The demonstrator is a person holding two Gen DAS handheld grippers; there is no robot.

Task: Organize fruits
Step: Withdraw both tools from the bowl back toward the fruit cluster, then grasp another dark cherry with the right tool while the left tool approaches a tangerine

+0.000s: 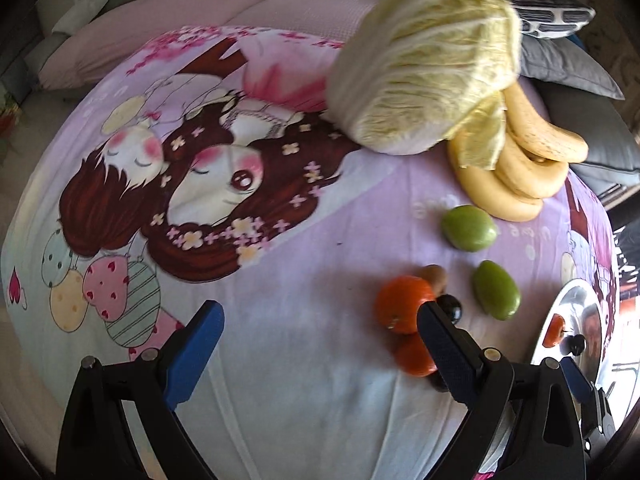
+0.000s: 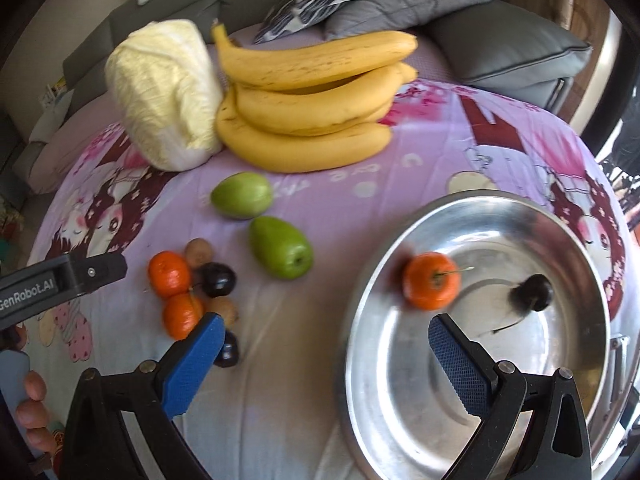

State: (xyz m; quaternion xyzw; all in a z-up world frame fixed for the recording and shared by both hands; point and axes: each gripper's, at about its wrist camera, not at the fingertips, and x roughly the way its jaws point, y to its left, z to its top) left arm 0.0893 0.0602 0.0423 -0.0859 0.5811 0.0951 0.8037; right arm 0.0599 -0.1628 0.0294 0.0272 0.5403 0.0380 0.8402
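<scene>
Fruit laid out on a cartoon-printed cloth, with a steel bowl [image 2: 476,320] holding two pieces.

Surface: lilac cloth [image 1: 320,380] printed with a big-eyed girl, sofa cushions [image 2: 508,48] behind. Both hand-held grippers empty with jaws spread: left hand-held gripper [image 1: 320,328], right hand-held gripper [image 2: 324,340]. Writing: "GenRobot.AI" on the left unit, legible only in the right view. On the cloth: napa cabbage [image 2: 164,96] touching the banana bunch [image 2: 308,96]; two green mangoes [image 2: 280,252] near them; two tangerines [image 2: 170,274], dark plums [image 2: 218,279] and brown fruits clustered together. In the bowl: one tangerine [image 2: 431,286], one plum [image 2: 534,293], apart. The left view shows only the bowl's rim.
</scene>
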